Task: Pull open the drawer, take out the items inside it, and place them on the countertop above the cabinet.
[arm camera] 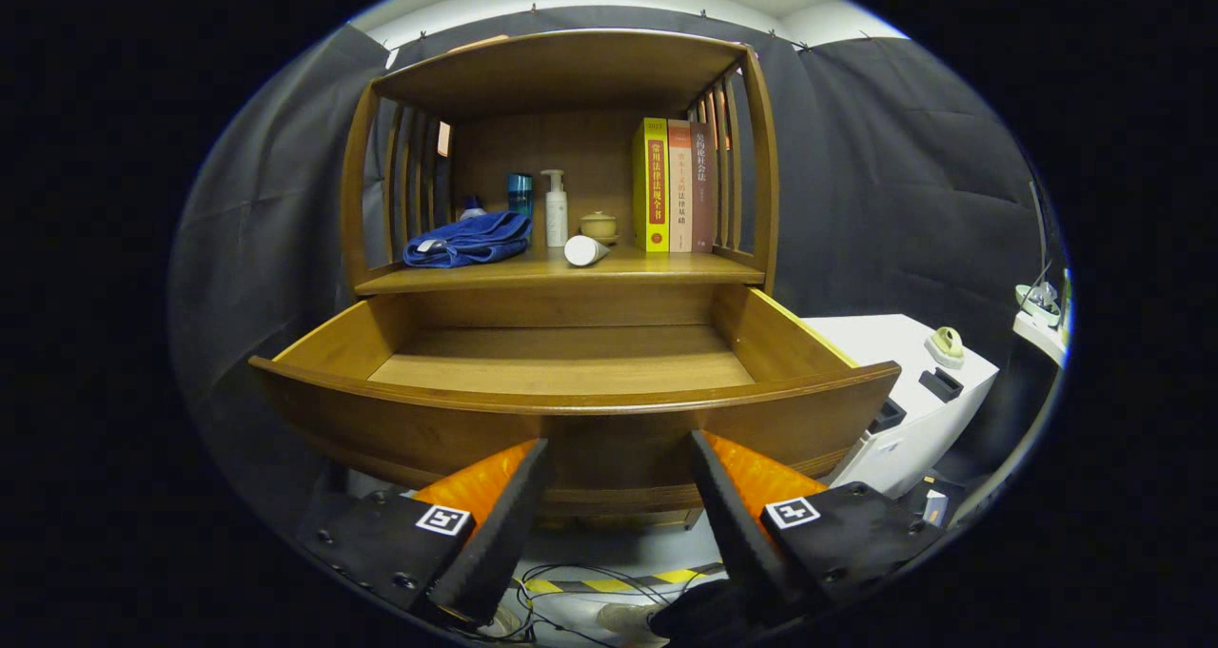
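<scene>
- The gripper (618, 453) hangs in front of the pulled-out drawer (571, 410), fingers spread wide, gripping nothing.
- Drawer front sits just ahead of the fingertips; the bare wooden floor of the drawer shows inside.
- Up on the countertop (666, 269): a folded blue cloth (468, 240), a white tube (584, 250) lying on its side, a pump bottle (556, 209), a small lidded pot (599, 225) and three upright books (674, 186).

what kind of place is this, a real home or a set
Probably a staged recording booth, not a home: black cloth wall hangs behind a wooden cabinet with its drawer pulled open, and cables lie on the floor. The tool is open, just before the drawer front.
</scene>
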